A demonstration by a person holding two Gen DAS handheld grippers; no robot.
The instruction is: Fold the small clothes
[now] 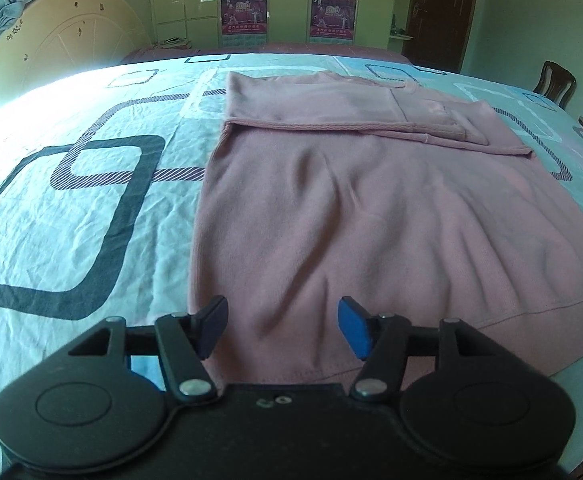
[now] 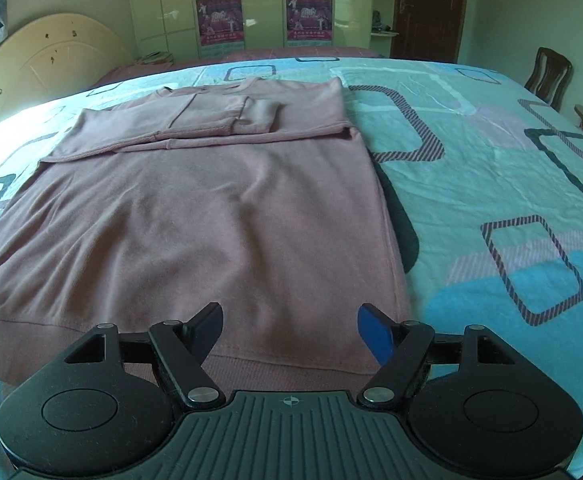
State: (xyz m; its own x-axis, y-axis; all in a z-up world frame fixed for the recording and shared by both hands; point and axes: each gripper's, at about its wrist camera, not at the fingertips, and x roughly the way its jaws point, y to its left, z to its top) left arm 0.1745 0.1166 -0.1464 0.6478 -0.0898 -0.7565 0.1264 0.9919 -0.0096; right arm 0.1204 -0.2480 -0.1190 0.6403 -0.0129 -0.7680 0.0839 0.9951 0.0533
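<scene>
A pink knit garment (image 1: 351,208) lies flat on a bed sheet (image 1: 71,220) printed with dark and striped rounded rectangles on pale blue. The fabric is soft and matte, with shallow wrinkles running lengthwise; its far end is folded back on itself, the sleeves doubled across in layered bands with ribbed edges. A ribbed hem runs along the near edge. The sheet is thin cotton, finely creased.

The left gripper (image 1: 283,326) hovers over the garment's near left corner, jaws apart, nothing between the pads. The right gripper (image 2: 291,334) hovers over the near right corner, jaws wide apart and empty. Each has one black pad and one blue pad.
</scene>
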